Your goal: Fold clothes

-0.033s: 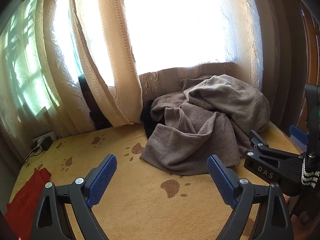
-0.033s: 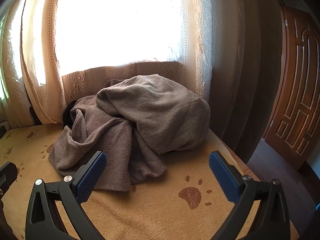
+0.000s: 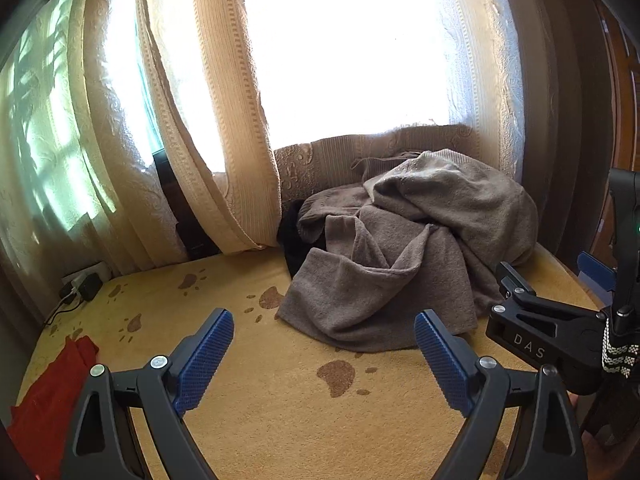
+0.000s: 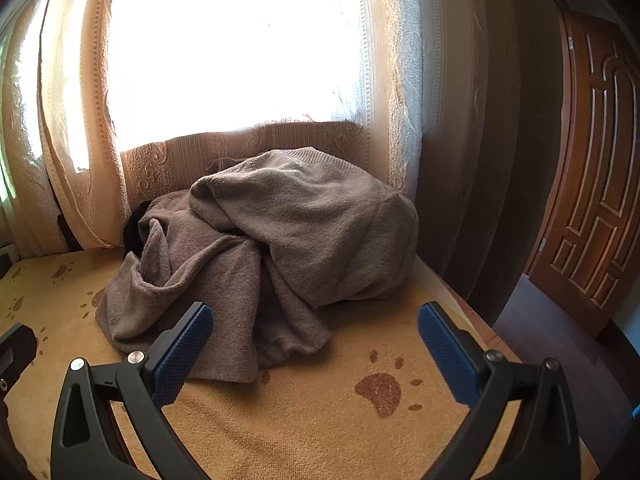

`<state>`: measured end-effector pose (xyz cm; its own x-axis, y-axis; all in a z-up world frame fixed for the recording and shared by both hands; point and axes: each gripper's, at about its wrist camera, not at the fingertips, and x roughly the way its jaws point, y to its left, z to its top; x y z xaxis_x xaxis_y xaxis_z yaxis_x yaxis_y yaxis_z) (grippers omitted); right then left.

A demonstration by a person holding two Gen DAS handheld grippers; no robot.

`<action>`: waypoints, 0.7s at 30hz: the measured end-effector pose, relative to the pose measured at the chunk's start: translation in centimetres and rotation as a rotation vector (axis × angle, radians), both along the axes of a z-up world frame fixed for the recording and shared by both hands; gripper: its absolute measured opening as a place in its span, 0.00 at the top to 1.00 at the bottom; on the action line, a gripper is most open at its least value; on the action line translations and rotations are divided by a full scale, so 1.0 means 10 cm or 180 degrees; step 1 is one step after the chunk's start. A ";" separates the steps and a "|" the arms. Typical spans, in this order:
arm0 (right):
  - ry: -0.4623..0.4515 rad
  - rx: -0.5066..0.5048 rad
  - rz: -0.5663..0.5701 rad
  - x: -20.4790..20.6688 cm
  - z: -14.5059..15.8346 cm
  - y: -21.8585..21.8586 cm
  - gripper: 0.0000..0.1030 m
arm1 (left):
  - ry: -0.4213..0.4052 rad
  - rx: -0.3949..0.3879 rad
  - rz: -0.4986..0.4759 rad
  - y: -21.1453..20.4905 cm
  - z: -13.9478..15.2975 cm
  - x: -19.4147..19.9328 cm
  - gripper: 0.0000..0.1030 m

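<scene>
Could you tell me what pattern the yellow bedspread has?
Brown paw prints on the yellow bedspread, clearest in the right wrist view.

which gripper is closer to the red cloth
Left. The red cloth lies just beside the left gripper, at its left finger's base. The right gripper sits further right, past the grey heap; its view doesn't show the cloth.

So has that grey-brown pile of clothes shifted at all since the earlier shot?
No. The grey-brown pile sits at the same spot against the paw print on the yellow blanket.
</scene>
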<state>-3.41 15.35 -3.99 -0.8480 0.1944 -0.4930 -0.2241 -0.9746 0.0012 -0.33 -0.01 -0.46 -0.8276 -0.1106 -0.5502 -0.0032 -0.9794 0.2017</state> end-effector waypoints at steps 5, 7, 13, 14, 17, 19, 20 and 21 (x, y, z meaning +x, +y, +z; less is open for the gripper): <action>-0.0047 0.0093 0.0053 0.03 -0.03 -0.09 0.00 | -0.0132 0.0056 0.0029 0.00 -0.17 -0.12 0.09; -0.0096 0.0013 0.0064 0.00 -0.09 -0.05 0.00 | -0.0185 0.0079 0.0040 -0.01 -0.24 -0.17 0.09; -0.0107 0.0232 0.0096 -0.08 -0.11 -0.16 0.00 | -0.0397 0.0250 0.0063 -0.11 -0.42 -0.29 0.09; -0.0086 0.0254 0.0089 -0.07 -0.10 -0.16 0.00 | -0.0417 0.0256 0.0069 -0.11 -0.45 -0.30 0.09; -0.0051 0.0256 0.0107 -0.06 -0.07 -0.15 0.00 | -0.0466 0.0245 0.0089 -0.11 -0.49 -0.32 0.09; -0.0056 0.0233 0.0123 -0.06 -0.08 -0.15 0.00 | -0.0480 0.0248 0.0099 -0.12 -0.51 -0.33 0.09; -0.0064 0.0231 0.0122 -0.07 -0.08 -0.15 0.00 | -0.0486 0.0248 0.0105 -0.13 -0.51 -0.33 0.09; -0.0073 0.0231 0.0124 -0.07 -0.09 -0.15 0.00 | -0.0482 0.0242 0.0109 -0.13 -0.51 -0.33 0.09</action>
<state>-4.12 13.81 -4.92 -0.8443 0.1974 -0.4981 -0.1852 -0.9799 -0.0744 -3.63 -1.28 -5.53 -0.7311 -0.0906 -0.6762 0.0058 -0.9919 0.1267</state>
